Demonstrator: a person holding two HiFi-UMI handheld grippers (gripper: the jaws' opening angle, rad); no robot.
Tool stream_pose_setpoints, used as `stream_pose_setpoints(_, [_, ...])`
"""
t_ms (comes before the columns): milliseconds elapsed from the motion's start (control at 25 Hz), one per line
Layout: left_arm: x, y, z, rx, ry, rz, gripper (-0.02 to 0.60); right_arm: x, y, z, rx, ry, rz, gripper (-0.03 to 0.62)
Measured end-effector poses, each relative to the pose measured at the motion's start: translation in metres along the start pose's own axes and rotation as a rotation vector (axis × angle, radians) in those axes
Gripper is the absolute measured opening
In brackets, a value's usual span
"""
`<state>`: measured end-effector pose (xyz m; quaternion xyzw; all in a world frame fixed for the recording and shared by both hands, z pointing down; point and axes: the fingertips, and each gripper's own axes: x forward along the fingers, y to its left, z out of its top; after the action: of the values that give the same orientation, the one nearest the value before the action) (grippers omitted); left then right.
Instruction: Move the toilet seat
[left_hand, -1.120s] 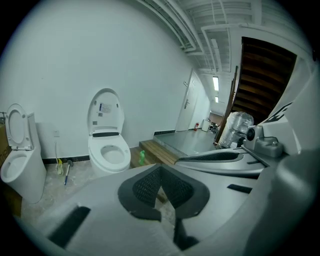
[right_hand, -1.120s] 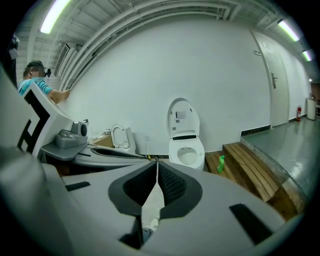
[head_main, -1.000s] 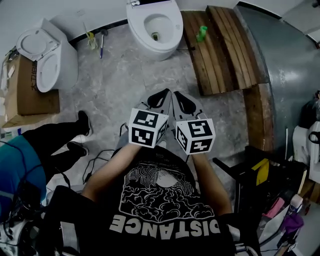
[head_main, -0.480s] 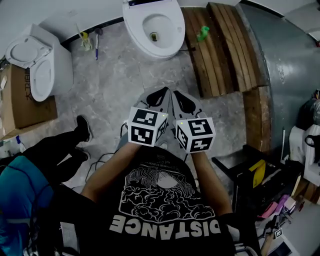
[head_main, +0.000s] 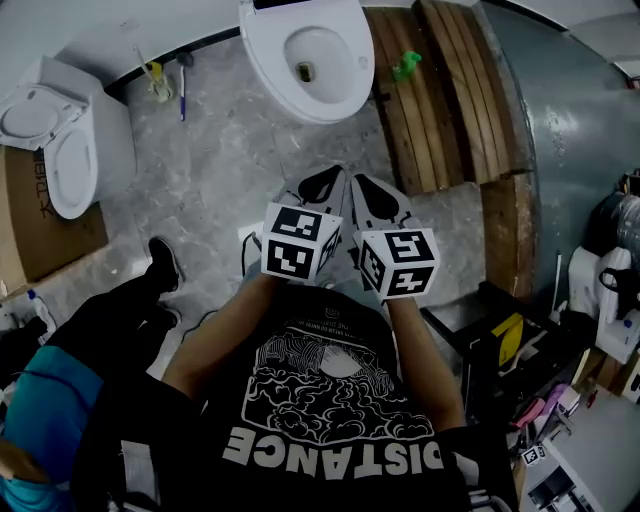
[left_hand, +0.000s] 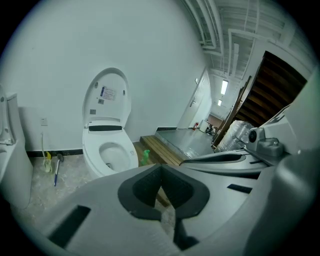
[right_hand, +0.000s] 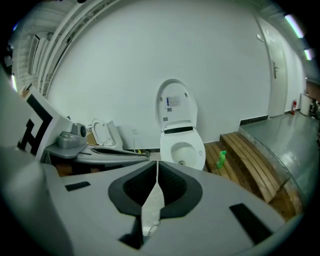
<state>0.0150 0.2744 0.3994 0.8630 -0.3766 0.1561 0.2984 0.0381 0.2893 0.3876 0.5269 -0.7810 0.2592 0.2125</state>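
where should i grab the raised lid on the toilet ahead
Probably the rounded top edge of the raised lid, coming from the front: it stands upright by the wall, hinged low behind the toilet bowl, so that edge swings freest.

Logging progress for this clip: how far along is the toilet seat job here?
Done: nothing evident; the toilet has its lid upright. In hand: nothing; left gripper and right gripper are shut, empty, held short of the toilet. Left: reach it and move the seat.
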Motion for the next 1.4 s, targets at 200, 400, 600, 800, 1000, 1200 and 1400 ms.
stream_pose_setpoints(200, [0.014, 0.019, 0.006, -0.010, 0.011, -0.009, 0.012, 0.021, -0.008, 0.016, 0.009, -0.001, -0.023, 0.021])
stream_pose_setpoints(400, [0.021, 0.036, 0.011, -0.023, 0.002, 0.000, 0.012, 0.037, -0.009, 0.017, 0.015, 0.012, -0.016, 0.021])
stream_pose_setpoints(600, [0.033, 0.051, 0.010, -0.067, -0.010, 0.011, 0.012, 0.063, -0.015, 0.017, 0.048, 0.012, 0.016, 0.021])
stream_pose_setpoints(800, [0.054, 0.062, 0.007, -0.095, -0.026, 0.019, 0.012, 0.090, -0.026, 0.014, 0.063, 0.024, 0.055, 0.021])
stream_pose_setpoints(1000, [0.088, 0.074, -0.002, -0.111, -0.016, 0.068, 0.014, 0.115, -0.050, 0.003, 0.087, 0.058, 0.097, 0.020])
stream_pose_setpoints(1200, [0.125, 0.090, -0.017, -0.149, 0.020, 0.130, 0.014, 0.147, -0.079, -0.010, 0.121, 0.101, 0.151, 0.021])
stream_pose_setpoints(1400, [0.160, 0.107, -0.028, -0.224, 0.032, 0.183, 0.014, 0.180, -0.108, -0.020, 0.142, 0.148, 0.203, 0.021])
